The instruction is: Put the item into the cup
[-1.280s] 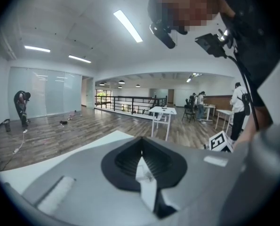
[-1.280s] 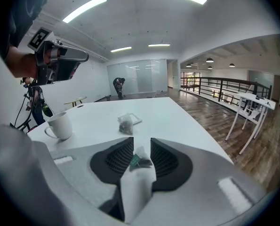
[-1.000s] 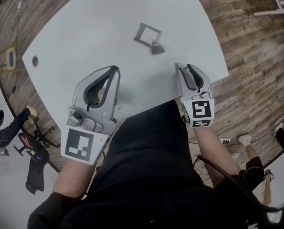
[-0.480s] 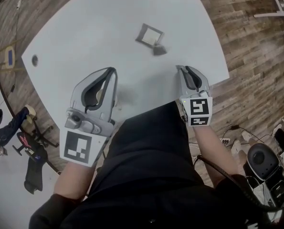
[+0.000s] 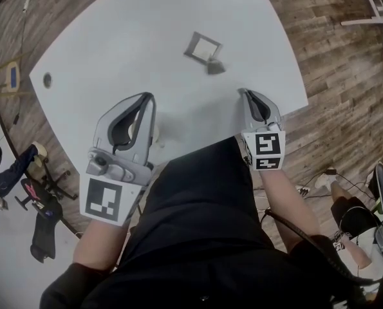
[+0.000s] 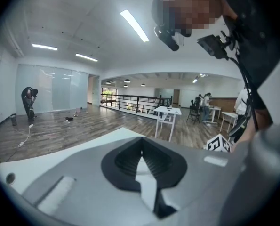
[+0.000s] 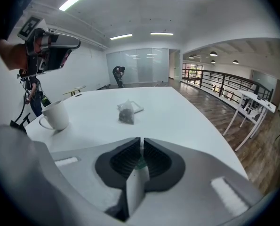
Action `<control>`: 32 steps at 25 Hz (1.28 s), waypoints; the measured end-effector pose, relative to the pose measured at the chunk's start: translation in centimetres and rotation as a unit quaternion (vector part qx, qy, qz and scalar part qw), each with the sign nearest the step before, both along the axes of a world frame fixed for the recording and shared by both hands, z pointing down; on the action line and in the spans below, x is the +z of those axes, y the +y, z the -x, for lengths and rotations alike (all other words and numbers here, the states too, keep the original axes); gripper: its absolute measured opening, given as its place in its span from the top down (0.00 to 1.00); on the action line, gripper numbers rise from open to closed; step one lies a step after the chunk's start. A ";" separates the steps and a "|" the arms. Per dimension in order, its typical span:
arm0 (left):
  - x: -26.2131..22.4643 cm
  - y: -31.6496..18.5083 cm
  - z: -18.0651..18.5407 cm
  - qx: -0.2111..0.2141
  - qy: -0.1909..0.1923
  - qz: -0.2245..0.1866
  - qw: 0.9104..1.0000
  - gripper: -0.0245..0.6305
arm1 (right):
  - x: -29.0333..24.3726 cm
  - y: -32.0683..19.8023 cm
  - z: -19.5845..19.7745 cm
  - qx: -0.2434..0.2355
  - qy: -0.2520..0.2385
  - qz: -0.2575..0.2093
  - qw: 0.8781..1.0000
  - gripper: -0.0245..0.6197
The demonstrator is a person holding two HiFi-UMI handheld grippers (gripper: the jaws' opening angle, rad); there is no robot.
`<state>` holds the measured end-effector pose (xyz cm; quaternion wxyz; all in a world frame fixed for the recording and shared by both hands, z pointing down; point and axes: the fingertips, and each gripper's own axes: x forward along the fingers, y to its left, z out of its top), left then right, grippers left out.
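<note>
Tea bag [image 7: 126,113]: light, limp (tearable); lift by its greenish tag [image 7: 140,163], where the right gripper [image 7: 140,143] jaws have just clamped; left gripper [image 6: 140,142] jaws together.

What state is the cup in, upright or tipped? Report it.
Upright: the cup stands on its base on the table, opening facing up, handle at its side.

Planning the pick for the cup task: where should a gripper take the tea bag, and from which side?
Likely best: pinch the tea bag at its narrow top, from above on the near side: it stands upright, wider at its base, and a flat packet lies just behind it.
</note>
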<state>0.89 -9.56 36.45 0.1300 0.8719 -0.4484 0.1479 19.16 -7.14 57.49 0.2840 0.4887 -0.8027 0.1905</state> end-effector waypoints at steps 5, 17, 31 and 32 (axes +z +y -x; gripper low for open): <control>-0.3 0.0 0.4 -0.003 0.004 -0.004 1.000 0.96 | -0.6 -0.4 0.1 0.001 0.000 -0.011 1.000 0.93; -1.1 0.8 0.5 -0.008 0.012 -0.017 1.000 0.96 | -1.7 -0.3 -0.1 0.000 0.003 -0.023 1.000 0.93; -2.5 1.2 0.4 -0.016 0.023 -0.040 0.999 0.96 | -3.5 -1.0 -0.5 -0.009 0.006 -0.048 0.999 0.93; -2.7 1.2 0.5 -0.016 0.023 -0.042 0.999 0.96 | -3.7 -1.0 -0.4 -0.009 0.007 -0.049 0.999 0.93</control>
